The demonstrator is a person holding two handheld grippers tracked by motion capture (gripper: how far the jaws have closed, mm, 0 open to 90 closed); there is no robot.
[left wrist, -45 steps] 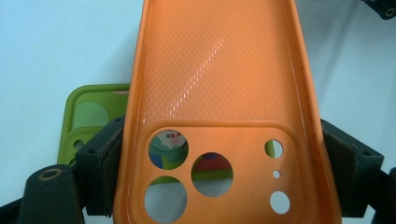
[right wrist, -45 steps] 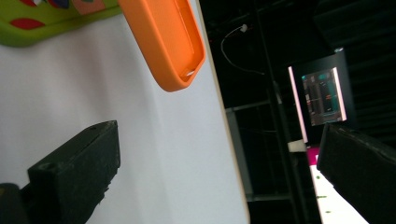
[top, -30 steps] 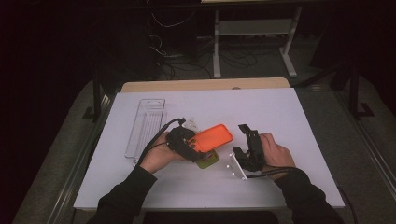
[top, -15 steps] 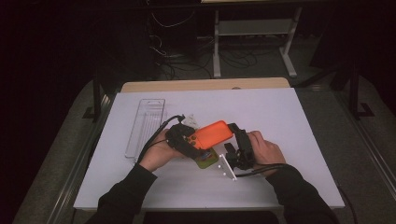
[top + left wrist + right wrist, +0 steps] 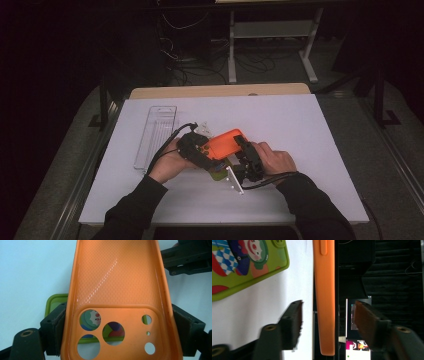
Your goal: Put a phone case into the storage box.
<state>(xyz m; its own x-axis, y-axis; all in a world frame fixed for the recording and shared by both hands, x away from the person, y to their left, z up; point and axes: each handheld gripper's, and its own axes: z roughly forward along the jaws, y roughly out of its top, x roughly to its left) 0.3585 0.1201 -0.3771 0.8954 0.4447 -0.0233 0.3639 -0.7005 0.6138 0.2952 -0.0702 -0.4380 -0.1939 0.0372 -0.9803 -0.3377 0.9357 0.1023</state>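
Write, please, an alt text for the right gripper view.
An orange phone case stands edge-on between the right gripper's two black fingers, which have just been closing and do not yet touch it. A green case with a clown picture lies on the white table behind.

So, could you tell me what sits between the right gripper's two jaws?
The orange phone case, seen edge-on in the right gripper view. The jaws have just been closing, but gaps remain either side.
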